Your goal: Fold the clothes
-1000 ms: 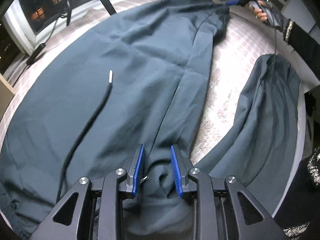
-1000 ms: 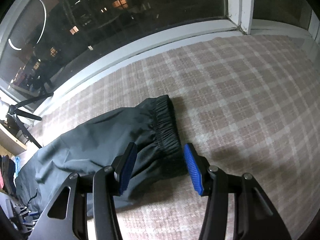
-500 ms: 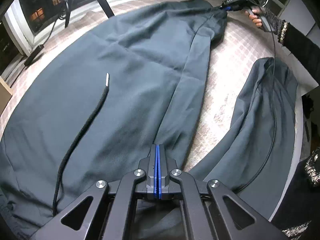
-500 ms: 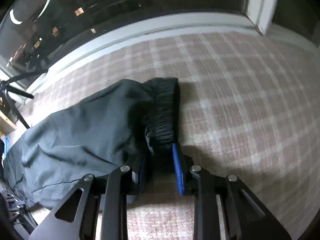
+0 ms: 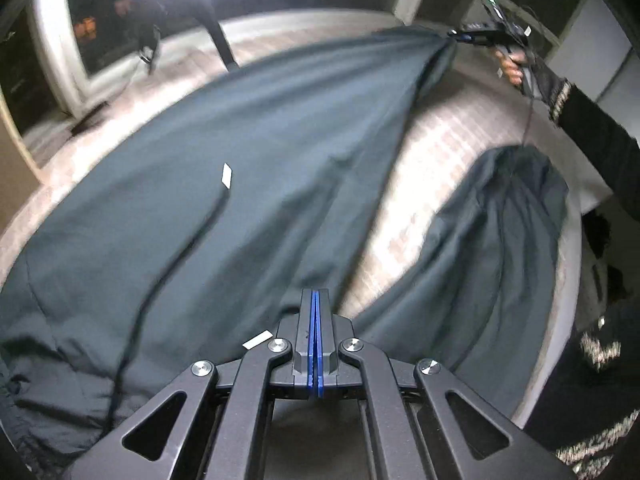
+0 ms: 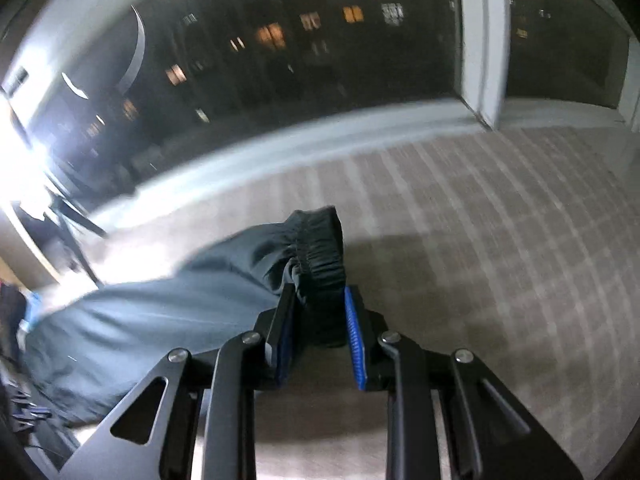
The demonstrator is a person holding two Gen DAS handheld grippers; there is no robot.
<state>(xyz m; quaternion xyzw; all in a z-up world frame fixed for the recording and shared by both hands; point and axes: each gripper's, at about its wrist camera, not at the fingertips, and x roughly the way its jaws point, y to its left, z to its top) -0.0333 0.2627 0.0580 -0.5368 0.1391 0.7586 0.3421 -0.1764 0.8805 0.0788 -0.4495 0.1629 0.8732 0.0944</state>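
Dark grey trousers point(image 5: 240, 168) lie spread over a checked surface, one leg stretched to the far right, the other leg point(image 5: 500, 240) draped at the right edge. A black drawstring point(image 5: 168, 264) with a white tip runs across the cloth. My left gripper point(image 5: 315, 300) is shut on the trousers' fabric near the crotch. In the right wrist view my right gripper point(image 6: 320, 300) is shut on the black elastic cuff point(image 6: 320, 248) of the leg, lifted above the surface. The left wrist view shows that right gripper point(image 5: 456, 34) far off, in a hand.
A checked cloth point(image 6: 500, 240) covers the surface, which ends at a white window sill point(image 6: 280, 148) with dark windows behind. A tripod leg point(image 5: 220, 36) stands at the back. A person's dark sleeve point(image 5: 592, 136) reaches in at the right.
Both grippers closed on the trousers within the last second. The right gripper has lifted the cuff off the surface, pulling the leg taut. The views are blurred by motion.
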